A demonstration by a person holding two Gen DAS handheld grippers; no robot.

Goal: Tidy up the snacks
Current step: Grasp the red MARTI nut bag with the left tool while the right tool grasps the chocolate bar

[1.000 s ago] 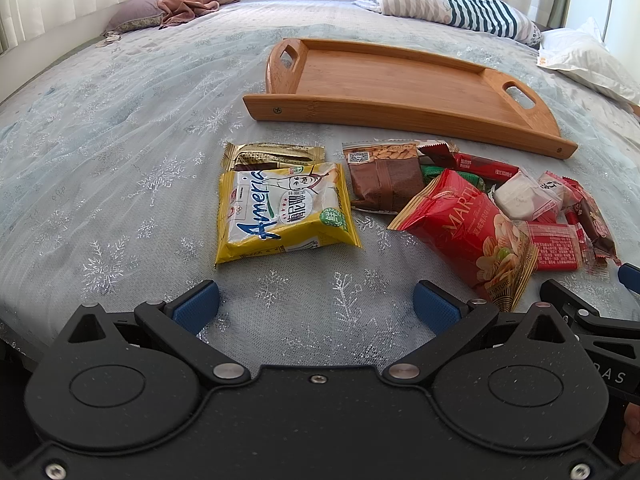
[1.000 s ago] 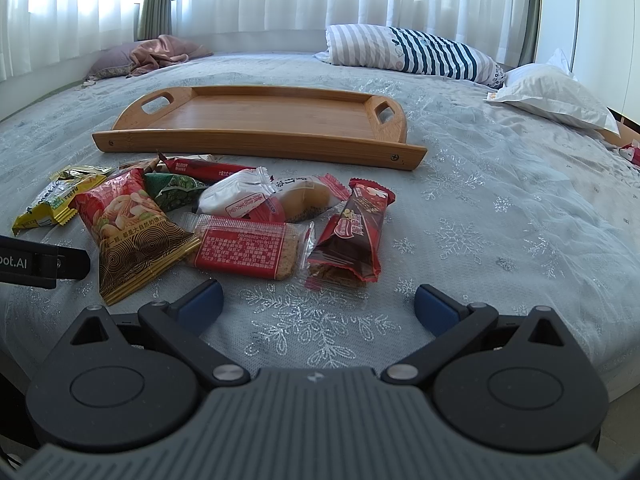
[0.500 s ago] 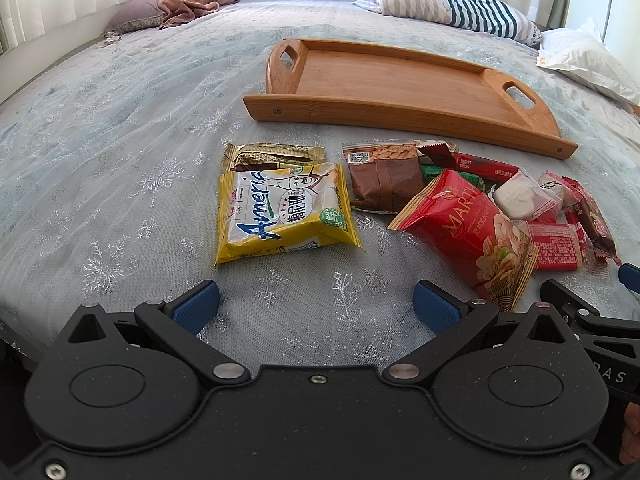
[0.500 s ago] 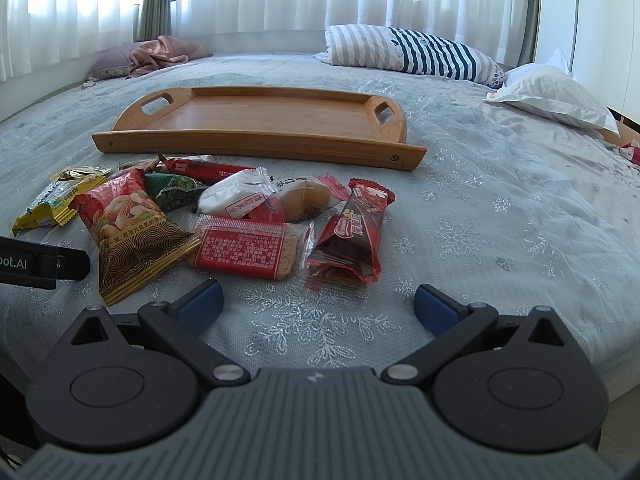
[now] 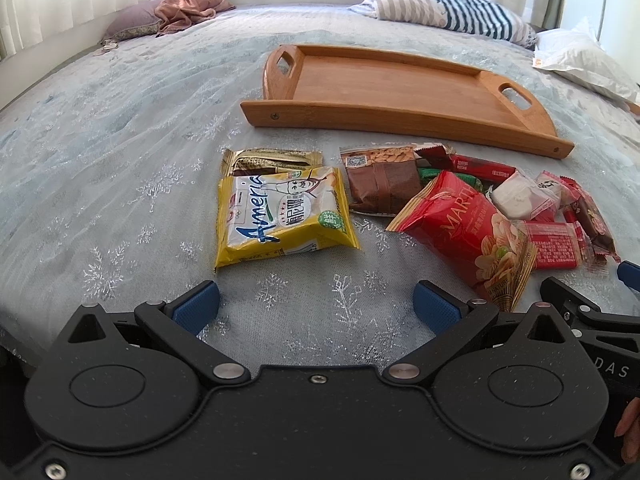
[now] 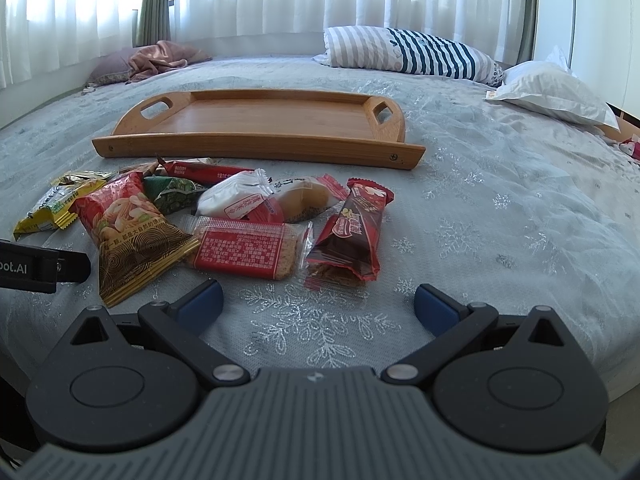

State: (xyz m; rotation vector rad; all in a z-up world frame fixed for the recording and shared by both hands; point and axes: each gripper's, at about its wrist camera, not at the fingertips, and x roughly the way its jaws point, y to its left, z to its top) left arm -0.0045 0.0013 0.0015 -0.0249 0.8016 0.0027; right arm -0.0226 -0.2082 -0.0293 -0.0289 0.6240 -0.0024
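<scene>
Two handheld grippers hover low over a bed covered in a pale snowflake-patterned spread. The left gripper has its blue-padded fingers spread wide, holding nothing, with a yellow snack bag just ahead of it. The right gripper is likewise spread wide and empty, near a dark red wrapped bar. A cluster of snacks lies between the grippers and a wooden tray, including a red nut bag and a flat red cracker pack. The tray sits beyond the snacks. Striped pillows rest by the curtains.
</scene>
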